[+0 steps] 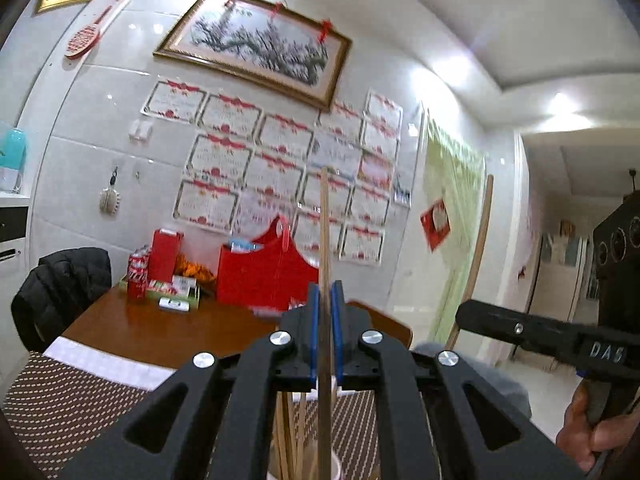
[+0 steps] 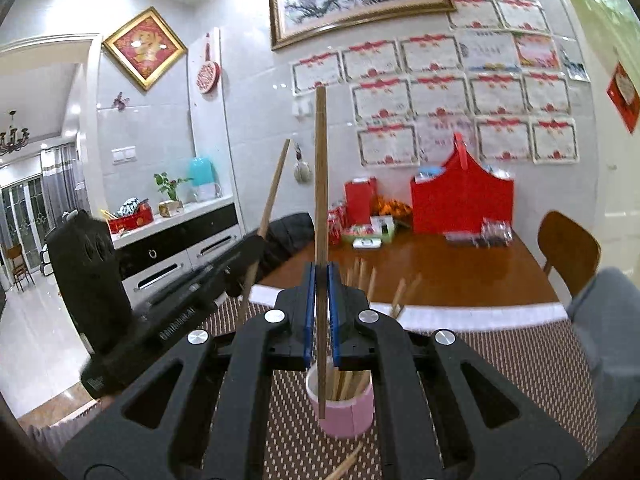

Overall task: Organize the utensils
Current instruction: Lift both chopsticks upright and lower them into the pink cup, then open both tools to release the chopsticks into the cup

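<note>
both grippers (image 1: 325, 308) (image 2: 321, 300) pinch slim brown wood chopsticks (image 2: 320, 184) upright, w/ squared tops.

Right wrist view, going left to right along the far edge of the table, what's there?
Black jacket → soda cans → oranges → big red bag → wooden chair back.

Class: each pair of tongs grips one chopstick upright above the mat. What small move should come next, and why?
Probably lower the right tongs so their chopstick slides into the pink cup. Its lower tip already hangs at the cup's rim, and the cup holds other chopsticks. The left tongs, shut on their own chopstick, could follow.
</note>
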